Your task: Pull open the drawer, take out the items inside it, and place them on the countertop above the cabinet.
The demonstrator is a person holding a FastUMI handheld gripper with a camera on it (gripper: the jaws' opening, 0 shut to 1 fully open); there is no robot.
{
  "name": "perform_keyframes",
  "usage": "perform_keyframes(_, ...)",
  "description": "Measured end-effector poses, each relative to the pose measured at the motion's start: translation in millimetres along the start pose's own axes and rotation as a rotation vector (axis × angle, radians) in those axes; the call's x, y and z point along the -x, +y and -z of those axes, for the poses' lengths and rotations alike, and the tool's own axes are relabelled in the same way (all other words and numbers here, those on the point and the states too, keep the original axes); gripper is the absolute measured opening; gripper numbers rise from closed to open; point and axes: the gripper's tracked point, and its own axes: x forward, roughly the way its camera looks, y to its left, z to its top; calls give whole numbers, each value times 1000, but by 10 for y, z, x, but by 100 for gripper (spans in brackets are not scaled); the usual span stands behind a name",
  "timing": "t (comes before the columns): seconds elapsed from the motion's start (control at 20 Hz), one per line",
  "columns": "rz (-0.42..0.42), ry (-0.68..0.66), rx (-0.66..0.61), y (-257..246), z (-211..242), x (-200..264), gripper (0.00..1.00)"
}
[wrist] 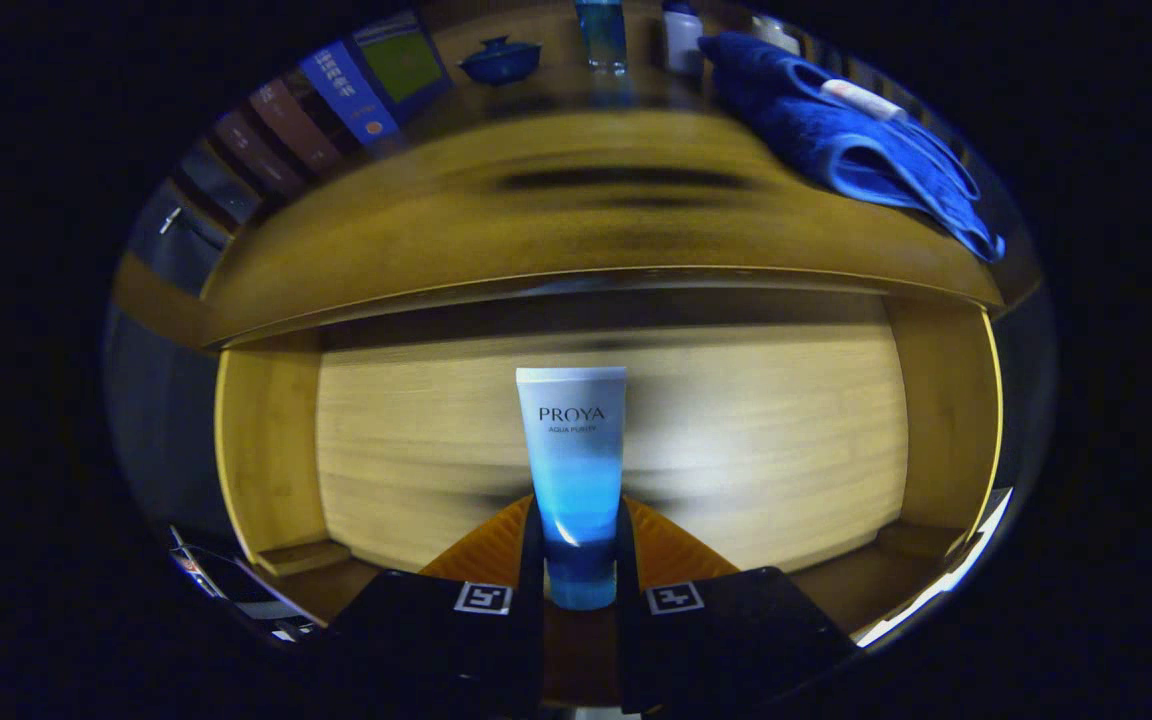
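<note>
Drawer open; hand-held gripper grasping tube above it; placing on table left.

One white-to-blue plastic tube clamped between the gripper fingers, one open wooden drawer, one blue folded towel far right, one blue lidded pot, two bottles, several books far left

Blue towel, books, perhaps a lidded pot.
</note>
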Motion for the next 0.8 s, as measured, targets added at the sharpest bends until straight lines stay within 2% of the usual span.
perform_keyframes(0.25, -31, -170, 20, 72, -257, 623, 34)
perform_keyframes(0.4, -43, -251, 31, 149, -623, 825, 34)
perform_keyframes(0.65, -33, -336, 22, 200, -1342, 836, 34)
perform_keyframes(0.8, -2, -329, 12, 176, -1680, 695, 34)
